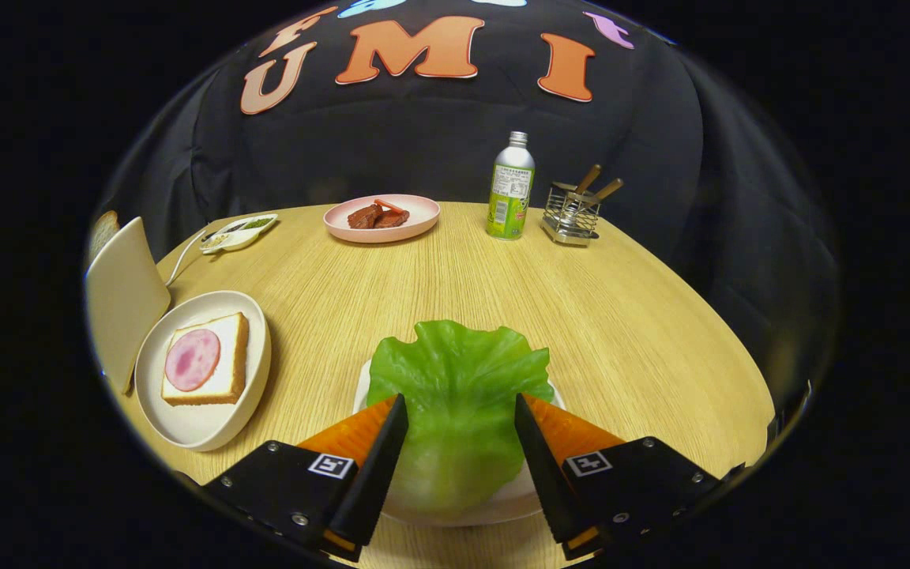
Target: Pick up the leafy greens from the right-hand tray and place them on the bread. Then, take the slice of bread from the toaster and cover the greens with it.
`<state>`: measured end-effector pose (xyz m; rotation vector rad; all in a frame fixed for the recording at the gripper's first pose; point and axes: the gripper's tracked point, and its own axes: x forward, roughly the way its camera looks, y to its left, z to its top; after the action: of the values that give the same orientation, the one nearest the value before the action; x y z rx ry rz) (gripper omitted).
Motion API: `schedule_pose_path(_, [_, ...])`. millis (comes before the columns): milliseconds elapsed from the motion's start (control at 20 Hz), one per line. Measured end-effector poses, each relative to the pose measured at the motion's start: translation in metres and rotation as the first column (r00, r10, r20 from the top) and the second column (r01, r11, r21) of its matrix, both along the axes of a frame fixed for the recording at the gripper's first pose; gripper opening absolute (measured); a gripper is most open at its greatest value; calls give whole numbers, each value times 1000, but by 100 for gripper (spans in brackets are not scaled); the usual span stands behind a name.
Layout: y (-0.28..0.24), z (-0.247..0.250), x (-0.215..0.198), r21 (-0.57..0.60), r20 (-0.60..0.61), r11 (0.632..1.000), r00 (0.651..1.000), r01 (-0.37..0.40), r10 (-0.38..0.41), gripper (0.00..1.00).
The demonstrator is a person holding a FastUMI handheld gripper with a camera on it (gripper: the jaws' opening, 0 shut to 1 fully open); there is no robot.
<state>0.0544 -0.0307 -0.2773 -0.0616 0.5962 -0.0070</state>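
- Gripper (460,411): fingers spread wide, one on each side of the leafy greens (455,403); contact with the leaf not discernible, nothing clamped.
- Leafy greens: single broad leaf, ruffled along the far edge, glossy and veined, paler toward the near stem end; lying on a white tray (502,506) between the fingers.
- Tray: smooth, rounded rim, mostly hidden under the leaf.
- Gripper pose: pointed forward and slightly down over the table (518,292), fingers angled inward toward the tips.
- Table: light wood with fine straight grain.
- Bread (208,360): square slice, brown crust, topped with a round pink slice of ham (192,359); resting on an oval cream plate (194,431) to the left of the fingers.
- Toaster (125,296): pale, smooth body just beyond that plate, with a second slice of bread (101,231) sticking out of the top.
- Far side of table: pink plate (381,227) with brown pieces, small white dish (238,233), metal bottle (511,188) with green label, wire holder (572,212) with wooden handles.
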Motion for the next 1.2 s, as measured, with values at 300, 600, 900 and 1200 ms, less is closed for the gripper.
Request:
schedule_pose_path(300, [3, -4, 0, 47, -15, 999, 1000, -11, 11, 77])
schedule_pose_path(600, [12, -4, 1, 44, -14, 998, 999, -42, 42, 51])
schedule_pose_path(900, [11, -3, 0, 64, -19, 998, 1000, -16, 17, 10])
schedule_pose_path(1200, [10, 21, 2, 76, 2, 997, 1000, 0, -1, 1])
